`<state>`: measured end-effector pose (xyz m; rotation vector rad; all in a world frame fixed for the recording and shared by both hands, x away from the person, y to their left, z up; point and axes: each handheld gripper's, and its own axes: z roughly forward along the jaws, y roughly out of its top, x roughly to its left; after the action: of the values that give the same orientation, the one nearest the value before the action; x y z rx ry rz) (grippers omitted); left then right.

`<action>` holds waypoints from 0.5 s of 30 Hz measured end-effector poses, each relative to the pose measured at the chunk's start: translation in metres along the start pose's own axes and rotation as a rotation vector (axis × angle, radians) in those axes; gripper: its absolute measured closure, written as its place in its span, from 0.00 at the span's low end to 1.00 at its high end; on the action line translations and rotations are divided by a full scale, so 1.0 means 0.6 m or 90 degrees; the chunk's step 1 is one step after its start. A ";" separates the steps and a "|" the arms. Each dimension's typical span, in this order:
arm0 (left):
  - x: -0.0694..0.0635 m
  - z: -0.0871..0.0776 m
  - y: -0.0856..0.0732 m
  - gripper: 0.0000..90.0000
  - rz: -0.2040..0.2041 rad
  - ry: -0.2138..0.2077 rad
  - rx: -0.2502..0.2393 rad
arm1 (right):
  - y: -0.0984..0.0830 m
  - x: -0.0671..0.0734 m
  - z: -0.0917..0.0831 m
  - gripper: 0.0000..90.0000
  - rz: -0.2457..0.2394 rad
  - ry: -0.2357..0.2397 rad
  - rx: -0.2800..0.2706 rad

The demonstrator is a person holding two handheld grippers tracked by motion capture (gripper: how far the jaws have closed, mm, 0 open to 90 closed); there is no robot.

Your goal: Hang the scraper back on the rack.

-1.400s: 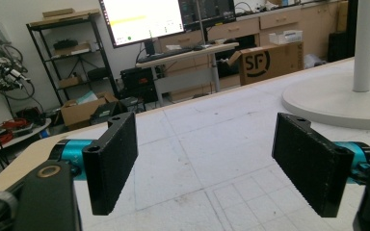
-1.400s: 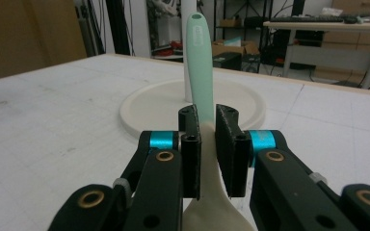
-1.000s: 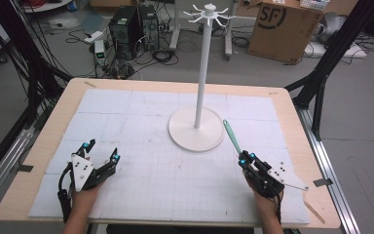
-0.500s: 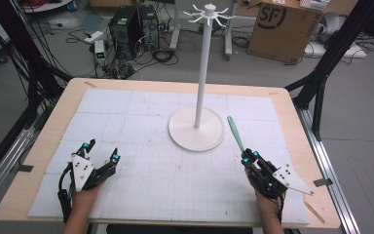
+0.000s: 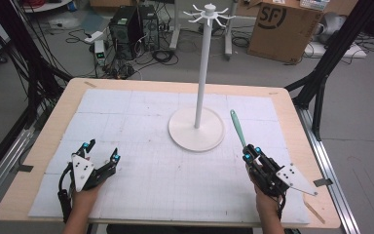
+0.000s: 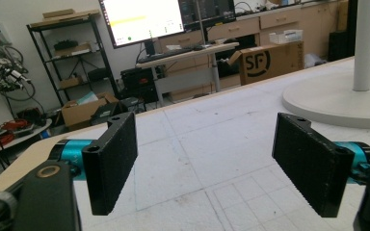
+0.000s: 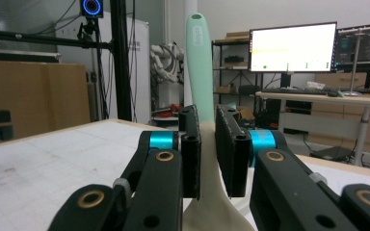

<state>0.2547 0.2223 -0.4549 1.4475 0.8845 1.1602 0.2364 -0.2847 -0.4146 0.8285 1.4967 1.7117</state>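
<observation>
The mint-green, long-handled plastic utensil [image 5: 238, 127] is pinched in the right gripper [image 5: 251, 154], its handle pointing away toward the white hook-topped rack stand [image 5: 202, 73] just left, while the left gripper [image 5: 100, 151] rests spread and empty.

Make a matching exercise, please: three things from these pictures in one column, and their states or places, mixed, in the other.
1. left gripper
2. right gripper
3. white stand

a. shut on the green utensil
b. upright near the middle of the table
c. fingers wide open, nothing between them

Pairs: 1-c, 2-a, 3-b
</observation>
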 end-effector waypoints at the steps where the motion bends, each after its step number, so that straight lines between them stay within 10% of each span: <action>1: 0.000 0.000 0.000 0.27 0.000 0.000 0.001 | 0.003 0.001 0.000 0.91 -0.001 0.002 -0.004; 15: 0.000 0.000 0.000 0.27 -0.001 0.001 0.002 | 0.023 0.008 0.016 0.91 0.001 0.009 -0.038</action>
<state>0.2546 0.2225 -0.4549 1.4483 0.8879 1.1593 0.2405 -0.2766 -0.3997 0.7888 1.4472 1.7574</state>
